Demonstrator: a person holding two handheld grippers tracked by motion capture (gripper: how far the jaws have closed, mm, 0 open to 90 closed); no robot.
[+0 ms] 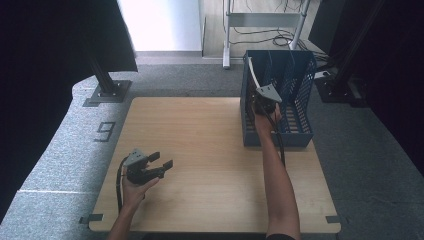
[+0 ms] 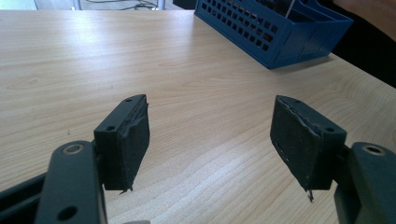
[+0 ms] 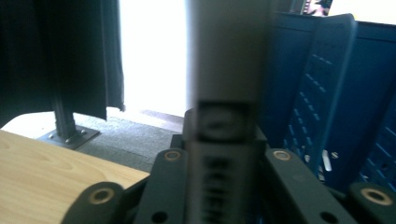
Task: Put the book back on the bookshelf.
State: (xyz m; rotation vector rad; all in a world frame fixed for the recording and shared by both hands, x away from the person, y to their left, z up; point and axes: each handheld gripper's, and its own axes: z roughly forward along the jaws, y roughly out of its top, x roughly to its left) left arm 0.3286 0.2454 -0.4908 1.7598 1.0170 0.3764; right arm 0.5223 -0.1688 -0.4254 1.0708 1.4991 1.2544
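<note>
My right gripper [image 1: 260,96] is raised at the left part of a blue slotted file rack [image 1: 300,75] standing at the table's back right. It is shut on a thin white flat item [image 1: 253,72] that sticks up and away from the jaws. In the right gripper view this item [image 3: 229,56] stands upright between the jaws [image 3: 225,135], with blurred black lettering low on it and the rack's perforated dividers [image 3: 327,84] just to its right. My left gripper [image 1: 161,160] rests low near the table's front left, open with nothing between its pads [image 2: 133,135].
The wooden table [image 1: 200,150] is bare apart from the rack [image 2: 280,35]. A black post on a base plate [image 1: 107,90] stands on the carpet at back left, near a floor marker "9" [image 1: 105,131]. A metal frame with cables [image 1: 265,20] lies behind.
</note>
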